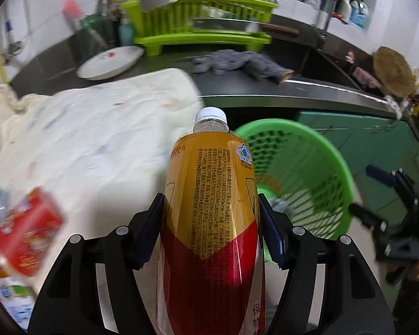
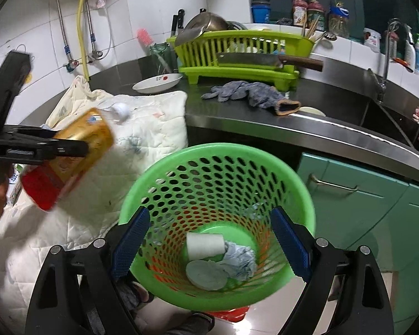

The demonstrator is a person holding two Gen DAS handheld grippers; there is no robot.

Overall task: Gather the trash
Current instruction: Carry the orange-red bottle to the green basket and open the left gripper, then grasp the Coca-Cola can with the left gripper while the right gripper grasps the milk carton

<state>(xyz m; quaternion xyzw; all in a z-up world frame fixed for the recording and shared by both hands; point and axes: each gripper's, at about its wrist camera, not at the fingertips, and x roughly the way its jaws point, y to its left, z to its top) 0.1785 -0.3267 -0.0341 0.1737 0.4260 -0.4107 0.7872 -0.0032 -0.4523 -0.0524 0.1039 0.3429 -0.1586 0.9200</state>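
Note:
My left gripper (image 1: 211,223) is shut on a plastic bottle (image 1: 212,223) with a gold and red label and a white cap. It holds the bottle in the air over the white quilted cloth (image 1: 92,134), left of the green perforated basket (image 1: 332,167). In the right wrist view the bottle (image 2: 69,153) shows tilted at the left, in the left gripper (image 2: 69,146). My right gripper (image 2: 211,240) is open and empty, its blue pads (image 2: 130,240) on either side of the basket (image 2: 301,195). The basket holds a white roll (image 2: 205,245), a round lid and crumpled paper (image 2: 240,259).
A red carton (image 1: 28,237) and other wrappers lie on the cloth at lower left. On the steel counter (image 2: 335,103) stand a lime dish rack (image 2: 237,55) with a cleaver, a white plate (image 2: 157,82) and a grey glove (image 2: 251,93). Sink and green cabinets (image 2: 363,209) are at right.

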